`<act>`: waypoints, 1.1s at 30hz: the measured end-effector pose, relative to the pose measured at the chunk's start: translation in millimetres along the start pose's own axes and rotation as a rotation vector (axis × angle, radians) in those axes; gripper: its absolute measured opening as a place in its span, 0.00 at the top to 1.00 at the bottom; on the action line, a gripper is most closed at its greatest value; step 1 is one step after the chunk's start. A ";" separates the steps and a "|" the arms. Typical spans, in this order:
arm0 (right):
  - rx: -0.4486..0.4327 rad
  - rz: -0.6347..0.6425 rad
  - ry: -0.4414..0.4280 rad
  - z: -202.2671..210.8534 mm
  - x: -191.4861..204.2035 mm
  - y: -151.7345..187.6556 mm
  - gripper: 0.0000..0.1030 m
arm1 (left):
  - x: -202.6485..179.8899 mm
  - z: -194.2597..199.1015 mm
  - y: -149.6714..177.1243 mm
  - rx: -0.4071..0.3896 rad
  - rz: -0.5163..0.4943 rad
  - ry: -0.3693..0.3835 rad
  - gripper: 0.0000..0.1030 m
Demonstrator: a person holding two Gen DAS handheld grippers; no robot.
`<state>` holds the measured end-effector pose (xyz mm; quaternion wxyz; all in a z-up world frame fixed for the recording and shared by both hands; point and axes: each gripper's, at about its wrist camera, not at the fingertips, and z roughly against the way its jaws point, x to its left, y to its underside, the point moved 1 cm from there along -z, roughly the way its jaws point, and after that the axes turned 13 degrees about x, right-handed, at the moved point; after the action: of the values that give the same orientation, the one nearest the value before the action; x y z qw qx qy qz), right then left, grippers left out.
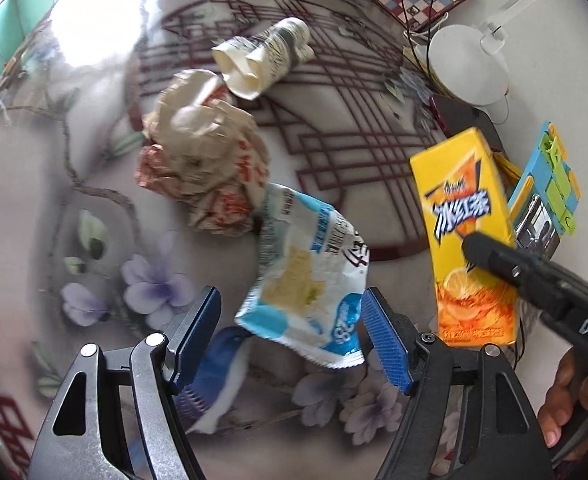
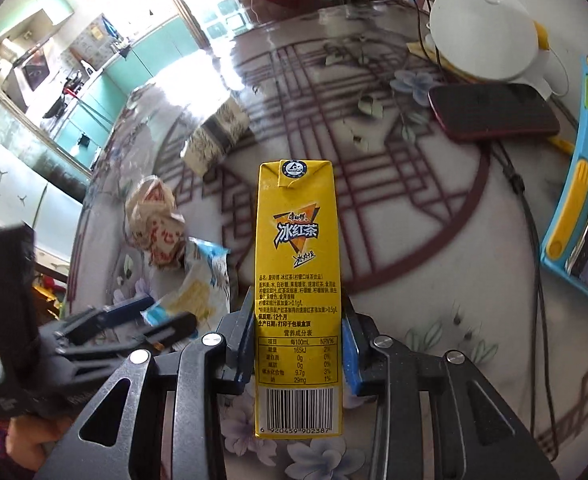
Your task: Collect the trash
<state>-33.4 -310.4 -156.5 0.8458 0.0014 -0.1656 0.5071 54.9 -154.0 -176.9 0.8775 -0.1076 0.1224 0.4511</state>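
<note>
Four pieces of trash on the flowered worktop [image 1: 105, 184]: one yellow tea carton [image 2: 297, 280], one blue-and-white snack wrapper [image 1: 306, 280], one crumpled paper wad [image 1: 201, 160], one squashed paper cup [image 1: 261, 58]. Carton upright, printed with a barcode low down, clamped at its lower sides by the right hand-held gripper [image 2: 298, 344]; wrapper lying between the spread, untouching pads of the left hand-held gripper [image 1: 289, 336]. Only from the right wrist: a dark phone [image 2: 494, 112] lying flat, beside a white lamp base [image 2: 482, 36].

Yellow tea carton [image 2: 297, 300] upright; white-blue wrapper [image 1: 310, 280] crumpled.
</note>
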 end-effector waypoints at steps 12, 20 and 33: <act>-0.002 0.025 -0.032 3.4 -2.1 -5.0 0.68 | -13.2 0.8 3.4 -0.010 -0.039 -0.028 0.91; -0.017 0.041 -0.030 4.8 1.3 -7.3 0.68 | -15.7 27.1 20.6 -0.074 -0.052 -0.066 0.92; -0.039 0.028 -0.017 12.9 -7.9 -2.8 0.68 | -6.7 11.2 15.6 -0.047 0.035 -0.010 0.40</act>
<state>-38.0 -320.7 -146.1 0.8370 -0.0133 -0.1828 0.5155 39.7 -146.9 -165.5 0.8673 -0.1236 0.1092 0.4696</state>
